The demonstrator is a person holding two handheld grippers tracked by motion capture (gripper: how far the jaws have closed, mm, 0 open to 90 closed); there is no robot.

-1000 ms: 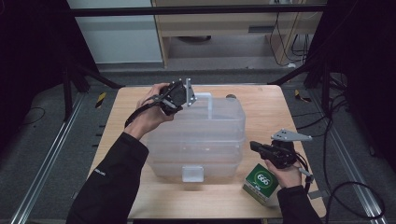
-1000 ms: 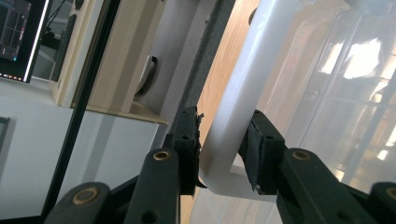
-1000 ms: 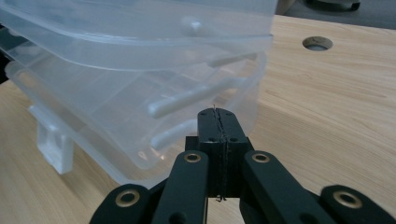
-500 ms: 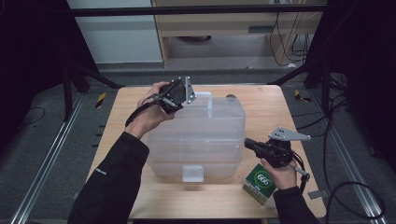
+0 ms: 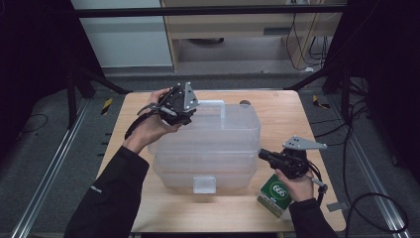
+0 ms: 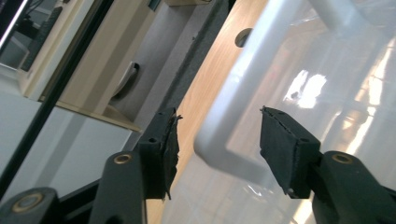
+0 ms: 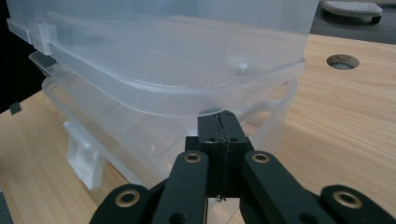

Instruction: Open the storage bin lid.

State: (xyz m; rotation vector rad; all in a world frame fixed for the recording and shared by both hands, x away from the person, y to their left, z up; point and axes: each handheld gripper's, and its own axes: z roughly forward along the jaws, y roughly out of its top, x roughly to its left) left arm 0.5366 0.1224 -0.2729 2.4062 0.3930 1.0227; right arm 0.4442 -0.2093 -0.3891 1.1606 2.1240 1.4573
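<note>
Handle point(image 6: 224, 140) btwn just-opened left gripper point(image 6: 217, 149) jaws, untouched.

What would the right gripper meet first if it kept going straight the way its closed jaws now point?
Most likely the clear plastic bin: the right gripper, jaws shut, points at the corner just under the bin's overhanging rim, very close or perhaps already touching; depth there is hard to judge.

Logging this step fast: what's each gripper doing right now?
Left gripper: jaws just opened, astride the box's white handle, not pressing it.
Right gripper: shut, empty, at the clear box.
</note>
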